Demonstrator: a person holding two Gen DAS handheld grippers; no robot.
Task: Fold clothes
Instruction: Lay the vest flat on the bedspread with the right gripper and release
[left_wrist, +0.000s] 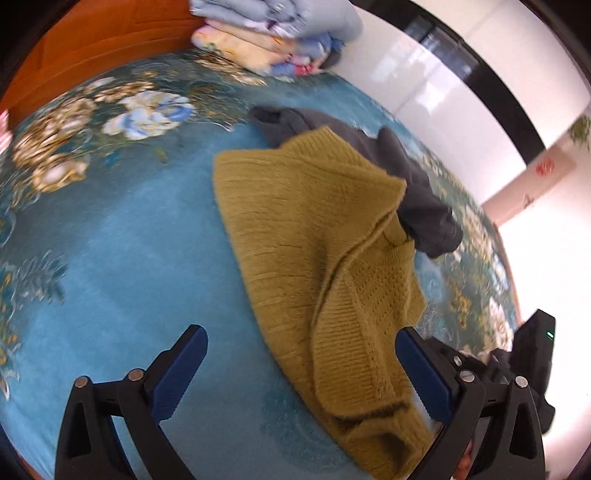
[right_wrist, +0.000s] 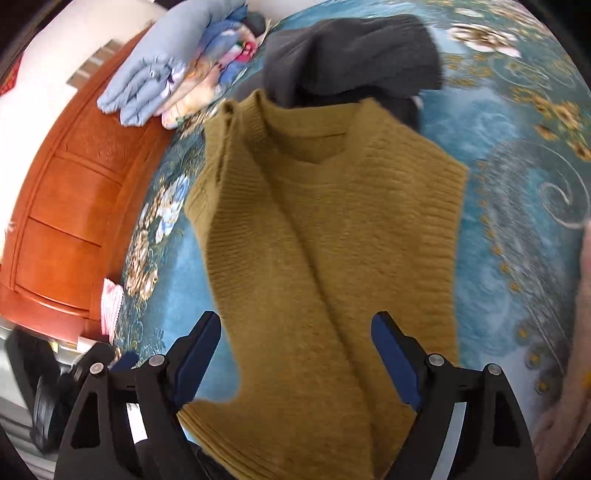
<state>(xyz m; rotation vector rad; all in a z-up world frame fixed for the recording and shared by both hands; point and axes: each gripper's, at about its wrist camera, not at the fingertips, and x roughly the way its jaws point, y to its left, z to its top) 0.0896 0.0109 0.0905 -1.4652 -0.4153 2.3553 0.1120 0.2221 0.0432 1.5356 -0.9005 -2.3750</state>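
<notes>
A mustard-yellow knitted sweater vest (left_wrist: 314, 236) lies partly folded on a blue floral bedspread (left_wrist: 110, 240). It also shows in the right wrist view (right_wrist: 325, 240), neck end far from the camera. A dark grey garment (left_wrist: 417, 192) lies beyond it, partly under its collar end, and shows in the right wrist view (right_wrist: 351, 55) too. My left gripper (left_wrist: 301, 350) is open above the vest's near edge, holding nothing. My right gripper (right_wrist: 295, 343) is open above the vest's hem, holding nothing.
A stack of folded quilts (left_wrist: 273, 33) sits at the head of the bed against an orange wooden headboard (left_wrist: 92, 48); both show in the right wrist view (right_wrist: 177, 70) (right_wrist: 74, 206). A pink striped cloth (right_wrist: 110, 306) lies by the bed edge. White walls (left_wrist: 461, 92) stand to the right.
</notes>
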